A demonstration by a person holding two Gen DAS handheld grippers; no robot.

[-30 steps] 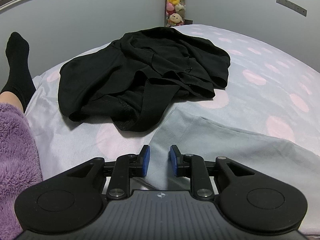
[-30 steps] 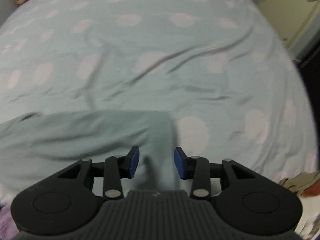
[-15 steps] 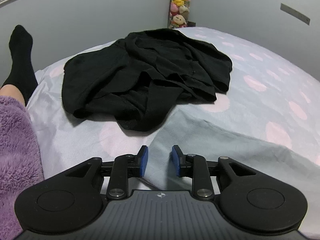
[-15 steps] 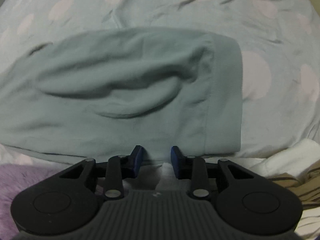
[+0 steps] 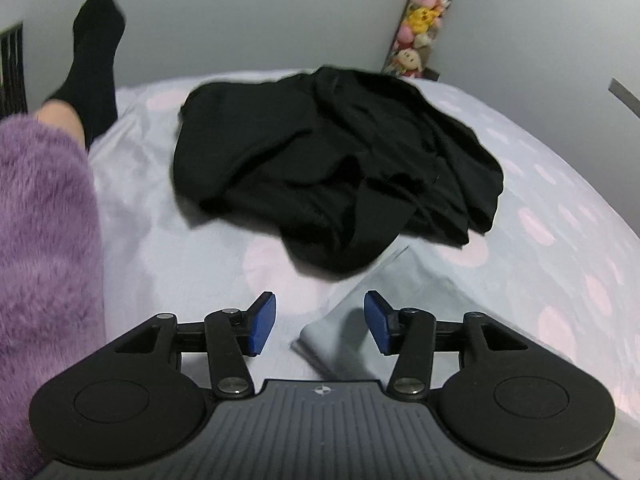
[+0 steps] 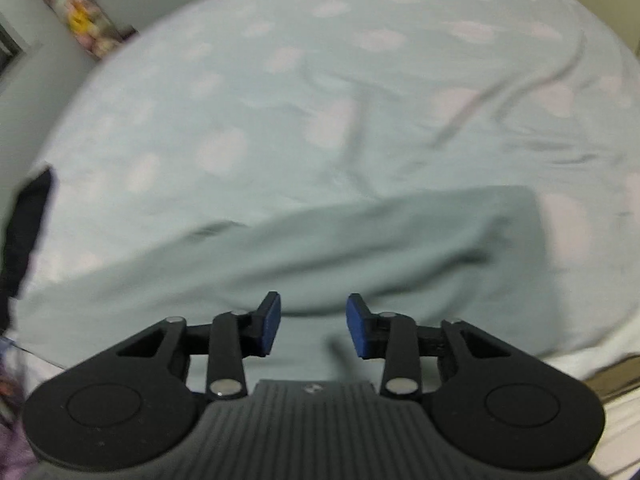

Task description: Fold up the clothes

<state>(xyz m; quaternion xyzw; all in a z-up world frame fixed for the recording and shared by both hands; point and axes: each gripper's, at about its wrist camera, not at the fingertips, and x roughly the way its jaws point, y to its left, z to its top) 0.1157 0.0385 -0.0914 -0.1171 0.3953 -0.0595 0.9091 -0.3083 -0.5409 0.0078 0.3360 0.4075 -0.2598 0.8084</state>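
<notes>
Item: pale grey-green garment (image 6: pixel 328 248). It lies flat on the bed (image 6: pixel 320 80), directly under and ahead of both my tongs. Its long axis runs crosswise to my right tongs (image 6: pixel 313 326), from the squared end at their forward right to the far side at their left. In the right view it shows as one broad band with a straight far edge and a soft ridge across the middle. Whether it is already folded over or only spread out, I cannot tell.

Item: left tongs (image 5: pixel 319 328). Released, blue pads well apart, nothing between them. A layered corner of the same garment (image 5: pixel 360 320) sits just ahead and slightly right of the gap, near the right pad.

Item: right tongs. Released as well, pads apart and empty, hovering over the near edge of the garment at about mid-length.

Item: black clothes (image 5: pixel 340 168). A crumpled heap, farther ahead of the left tongs, its nearest fold touching or overlapping the pale garment's far corner. The left tongs are clearly the nearer to it.

Item: my purple fleece sleeve (image 5: pixel 44 260) and a foot in a black sock (image 5: pixel 94 60), off to the left of the left tongs.

Judgement: any further handling of the pale garment turns on its crosswise lie, with one end near each tongs.
</notes>
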